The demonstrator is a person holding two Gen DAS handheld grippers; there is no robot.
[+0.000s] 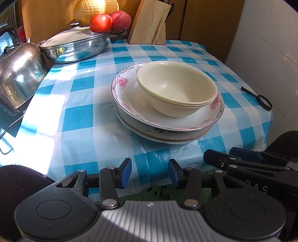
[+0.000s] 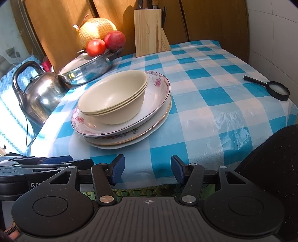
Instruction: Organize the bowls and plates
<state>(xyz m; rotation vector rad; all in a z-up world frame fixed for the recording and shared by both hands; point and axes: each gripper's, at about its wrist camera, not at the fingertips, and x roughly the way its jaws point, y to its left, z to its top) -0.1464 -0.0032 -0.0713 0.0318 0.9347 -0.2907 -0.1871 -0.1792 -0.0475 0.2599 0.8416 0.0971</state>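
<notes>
Looking across the table (image 1: pixel 78 119), with its blue-and-white checked cloth, I judge the sorting either finished or not begun: everything of mine sits in one pile near the middle. Behind it, well apart, stand the kettle (image 1: pixel 20 78), the lidded steel pan (image 1: pixel 78 46) with two tomatoes (image 1: pixel 109 21) beside a netted pomelo (image 1: pixel 95 9), and the knife block (image 1: pixel 149 22). None of these is my business.

The stack of plates (image 1: pixel 167 128) rests on the cloth, the pink-flowered plate (image 1: pixel 121 83) on top and at least one gold-rimmed one beneath. The topmost sits shifted off centre, so its edge overhangs on one side. Nested cream bowls (image 1: pixel 177 87), three by the rims I count, stand upright on the flowered plate, toward its far-right side in my left view.

Both my tools hang back at the near table edge, touching nothing. My left gripper (image 1: pixel 150 174) has its blue pads spread with only cloth between them; my right gripper (image 2: pixel 146 169) is likewise parted and empty.

If I must lift, I would take the bowls first, one jaw inside the rim and one outside, squeezing gently since the nested walls may slip. Plates want a grip on the overhanging edge, with the other tool steadying the pile.

The small magnifying glass (image 2: pixel 275 89) lies at the right edge, well apart.
</notes>
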